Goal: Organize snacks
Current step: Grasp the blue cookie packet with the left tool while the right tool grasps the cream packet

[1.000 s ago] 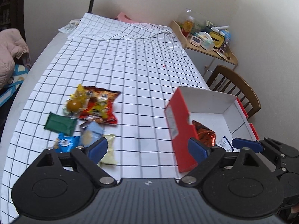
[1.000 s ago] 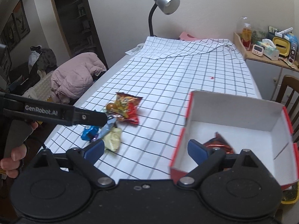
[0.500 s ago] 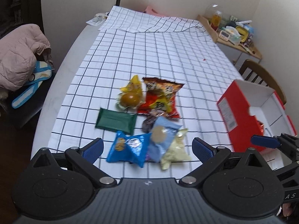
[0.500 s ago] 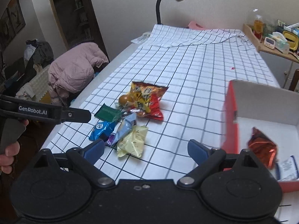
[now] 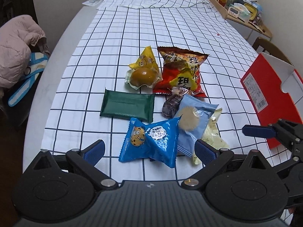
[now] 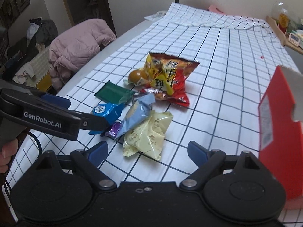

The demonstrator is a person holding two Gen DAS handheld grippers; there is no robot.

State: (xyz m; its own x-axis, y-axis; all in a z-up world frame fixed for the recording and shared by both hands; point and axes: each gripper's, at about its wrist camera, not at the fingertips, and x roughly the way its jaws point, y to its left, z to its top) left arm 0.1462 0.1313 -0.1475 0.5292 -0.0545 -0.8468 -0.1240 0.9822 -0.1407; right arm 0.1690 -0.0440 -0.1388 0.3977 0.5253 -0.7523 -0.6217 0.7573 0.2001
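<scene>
Left wrist view: snack pile (image 5: 166,102) left loose on cloth (image 5: 189,30), left of red box (image 5: 265,94); none seen boxed. Left gripper (image 5: 149,150) wide open, empty. Right gripper (image 6: 147,151) closing, yellow pack (image 6: 147,134) between jaws, ungripped.

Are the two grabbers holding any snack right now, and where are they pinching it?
No. The left gripper is open above the blue cookie packet; the right gripper, jaws closing, frames the pale yellow packet without pinching it.
</scene>
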